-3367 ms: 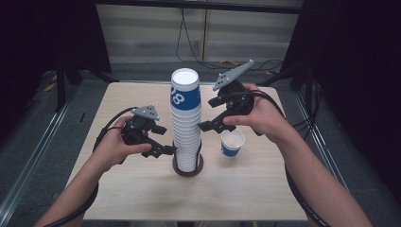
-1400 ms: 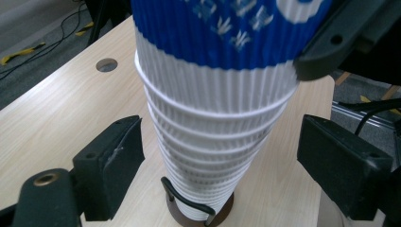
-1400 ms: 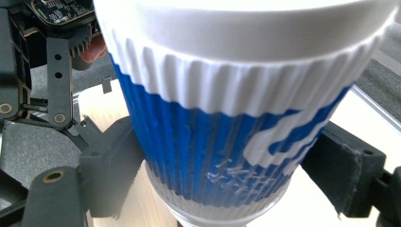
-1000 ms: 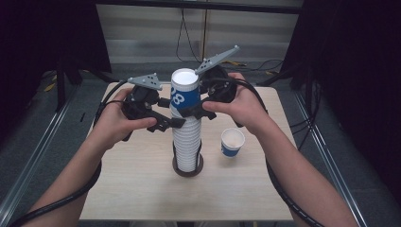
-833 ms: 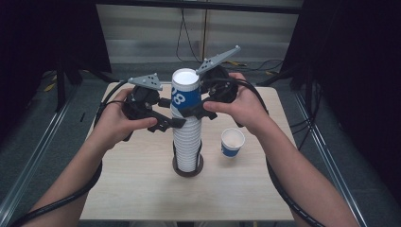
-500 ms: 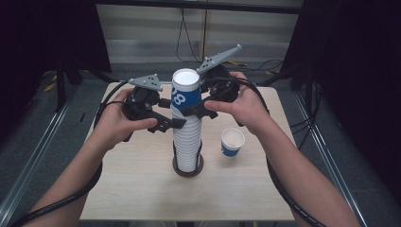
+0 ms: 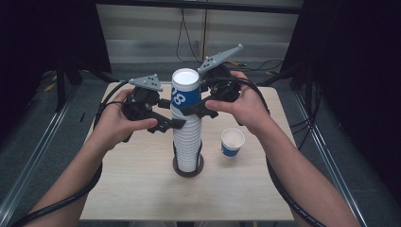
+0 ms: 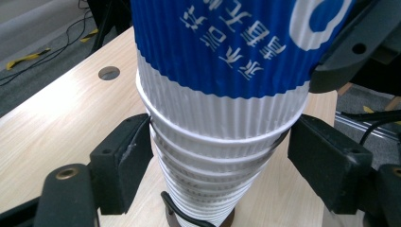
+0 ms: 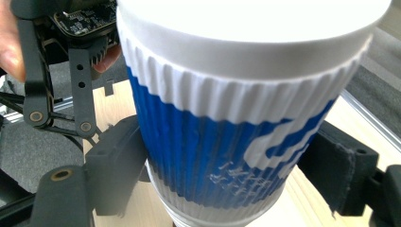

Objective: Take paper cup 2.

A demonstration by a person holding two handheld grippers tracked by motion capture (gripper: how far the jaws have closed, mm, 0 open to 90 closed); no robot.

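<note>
A tall stack of ribbed white paper cups stands on a dark round base at the table's middle. Its top cup is blue and white. From the left, my left gripper straddles the stack just under the top cup. Its jaws have just been closing, and in the left gripper view the pads touch the stack on both sides. My right gripper comes in from the right, its pads pressed against the blue band of the top cup.
A single small blue and white cup stands upright on the wooden table, right of the stack. Cables trail from both grippers over the table edges. Dark floor and metal rails surround the table.
Since the oldest frame, both grippers have risen from lower on the stack to its top. Over the last second neither hand has visibly moved.
</note>
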